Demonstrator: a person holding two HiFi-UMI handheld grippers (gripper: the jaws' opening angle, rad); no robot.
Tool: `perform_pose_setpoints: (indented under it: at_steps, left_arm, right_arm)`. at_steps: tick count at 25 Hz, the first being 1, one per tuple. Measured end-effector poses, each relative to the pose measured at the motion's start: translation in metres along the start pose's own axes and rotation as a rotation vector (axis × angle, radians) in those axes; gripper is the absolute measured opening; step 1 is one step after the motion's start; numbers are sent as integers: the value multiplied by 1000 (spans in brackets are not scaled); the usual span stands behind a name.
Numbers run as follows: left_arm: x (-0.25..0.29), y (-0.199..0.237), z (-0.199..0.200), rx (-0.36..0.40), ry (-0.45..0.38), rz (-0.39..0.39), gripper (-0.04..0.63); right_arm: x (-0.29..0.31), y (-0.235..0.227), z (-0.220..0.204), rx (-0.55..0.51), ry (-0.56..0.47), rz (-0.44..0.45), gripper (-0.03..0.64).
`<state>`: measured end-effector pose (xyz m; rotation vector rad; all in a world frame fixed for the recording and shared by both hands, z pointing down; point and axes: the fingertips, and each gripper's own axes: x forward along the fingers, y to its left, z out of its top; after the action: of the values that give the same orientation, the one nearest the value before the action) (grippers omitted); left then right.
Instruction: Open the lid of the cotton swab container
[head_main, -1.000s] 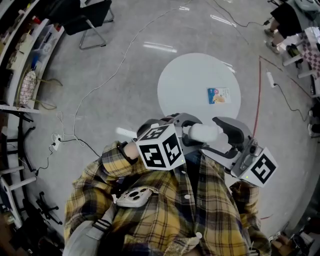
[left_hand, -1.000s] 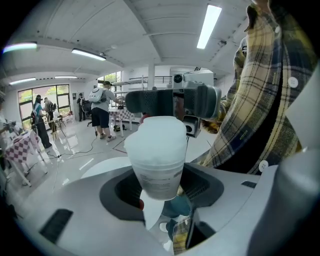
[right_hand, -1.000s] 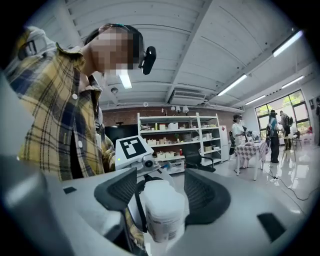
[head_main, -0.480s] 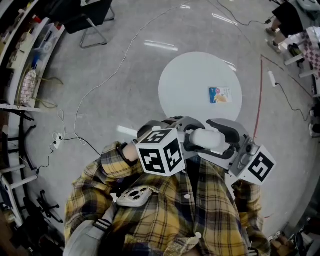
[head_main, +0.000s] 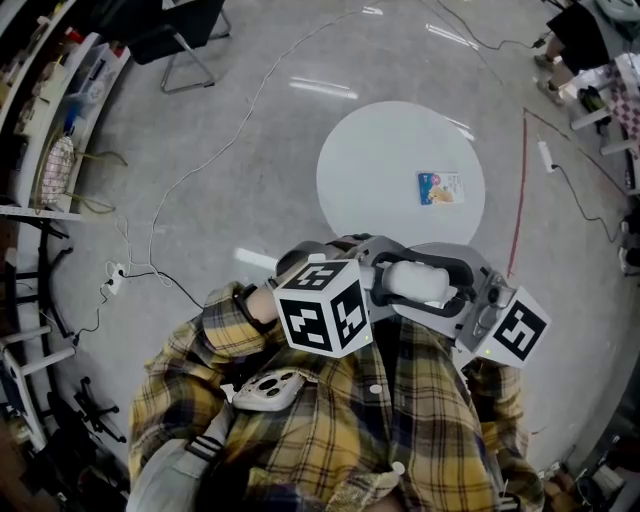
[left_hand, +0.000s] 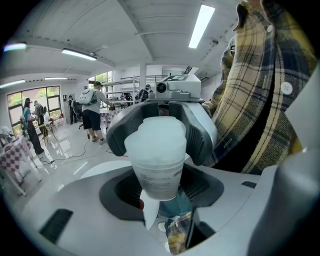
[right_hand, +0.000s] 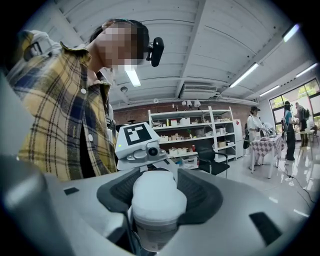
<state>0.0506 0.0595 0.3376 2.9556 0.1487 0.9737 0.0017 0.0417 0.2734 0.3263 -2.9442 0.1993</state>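
A translucent white cotton swab container (head_main: 412, 281) is held in front of the person's plaid shirt, between both grippers. My left gripper (head_main: 385, 276) is shut on its labelled body (left_hand: 156, 172). My right gripper (head_main: 434, 282) faces it from the right, and its jaws have just been closing around the white lid (right_hand: 157, 192). In the left gripper view the right jaws hug the lid (left_hand: 155, 136) on both sides. In the right gripper view the left gripper's marker cube (right_hand: 136, 136) shows just beyond the lid.
A round white table (head_main: 380, 170) stands ahead, with a small colourful pack (head_main: 439, 187) on it. Cables trail over the grey floor (head_main: 200, 160). A black chair (head_main: 170, 40) and shelving (head_main: 60, 110) are at the left. Other people stand far off.
The right gripper has slid left, and its jaws now surround the container's free end instead of standing beside it. The left gripper has hardly moved.
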Motion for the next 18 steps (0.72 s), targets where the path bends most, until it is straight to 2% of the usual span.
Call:
perform_pose_setpoints:
  at_steps: [7,18]
  left_arm:
    - [3,0,0,-3,9,-7,235]
    - [10,-8,-5,-6,25,-13,232]
  right_arm:
    - [-3,-1,-2,3,-18,-20,230]
    - [-4,6,-12,45,31,1,225]
